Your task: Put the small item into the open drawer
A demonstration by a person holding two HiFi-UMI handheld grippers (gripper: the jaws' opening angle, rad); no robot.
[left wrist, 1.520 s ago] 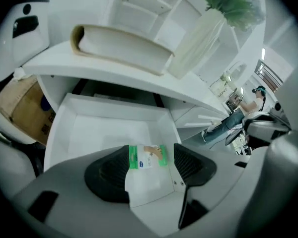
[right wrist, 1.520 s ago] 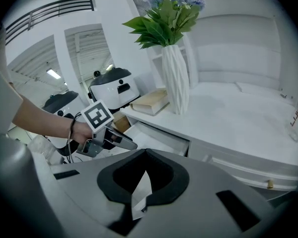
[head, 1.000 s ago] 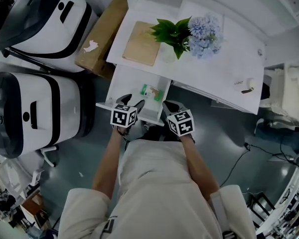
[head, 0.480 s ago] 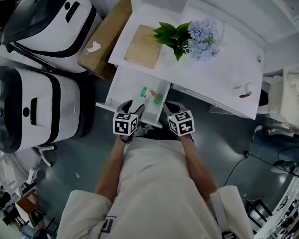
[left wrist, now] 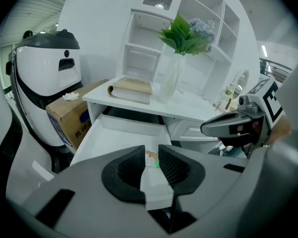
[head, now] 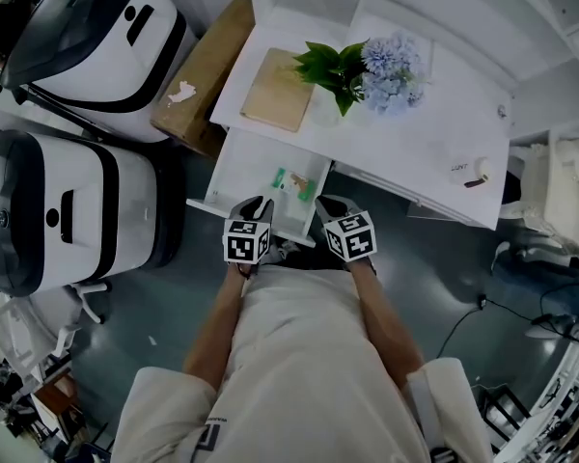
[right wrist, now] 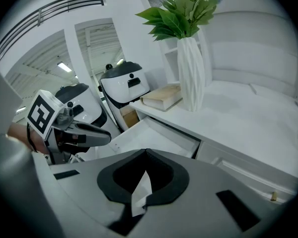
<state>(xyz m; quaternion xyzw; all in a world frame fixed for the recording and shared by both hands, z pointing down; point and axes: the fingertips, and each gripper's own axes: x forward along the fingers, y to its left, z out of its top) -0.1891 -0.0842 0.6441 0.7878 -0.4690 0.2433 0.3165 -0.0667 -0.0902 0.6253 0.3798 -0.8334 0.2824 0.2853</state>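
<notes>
The white drawer stands pulled out under the desk. A small green and tan item lies inside it near the right wall. My left gripper hovers at the drawer's front edge. Its jaws have just been closing and now leave a narrow gap. Through that gap I see the item farther back, with nothing pressed between the pads. My right gripper hangs beside the drawer's front right corner, its jaws shut and empty.
The desk top carries a book, a vase of leaves and blue flowers and a small object. A cardboard box and two big white machines stand to the left. Cables lie on the floor at right.
The left gripper's jaws have narrowed from wide open to a slim gap, and it has shifted slightly right along the drawer front. The right gripper has stayed put.
</notes>
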